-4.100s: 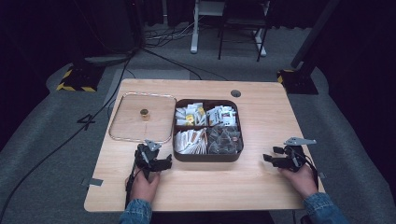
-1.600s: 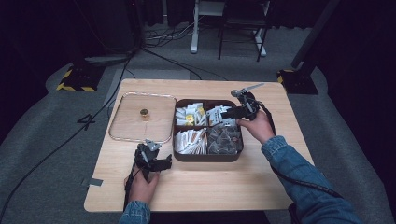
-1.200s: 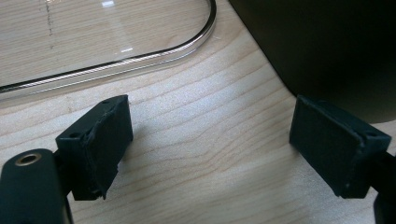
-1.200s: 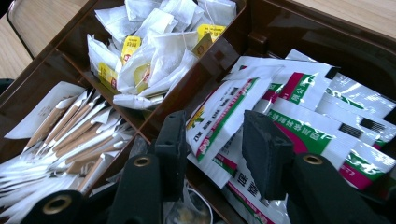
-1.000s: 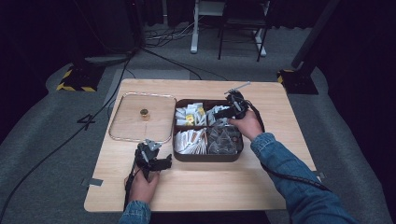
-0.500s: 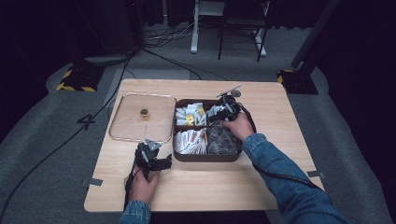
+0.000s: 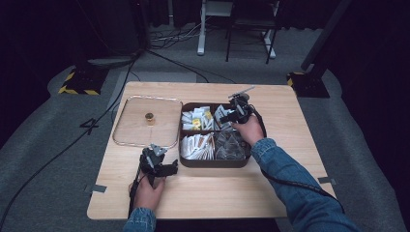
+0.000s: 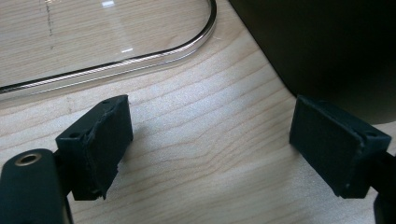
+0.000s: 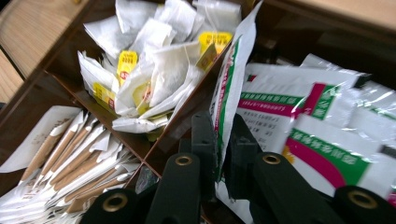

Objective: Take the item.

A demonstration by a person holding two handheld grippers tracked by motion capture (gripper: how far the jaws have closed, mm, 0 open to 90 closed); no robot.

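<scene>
Left tongs (image 7: 167, 168) rest on the near tabletop (image 7: 290, 145), jaws wide with nothing between them; in the left gripper view they frame bare wood, just near of the glass lid (image 7: 145, 128) and beside the box's dark wall.

Farther in, the compartment box (image 7: 212, 163) sits mid-table. Right tongs (image 9: 219, 154) have just been closing and now pinch a white sachet with green and pink print (image 9: 231, 88) at its lower edge, in the far right compartment.

Risk, as I judge it: the bite is thin and near the edge, so the slick sachet may slip out on lifting, or drag neighbouring sachets (image 9: 327, 140) up with it.

The sachet stands on edge, long axis rising from the jaws toward the box's far side.
</scene>
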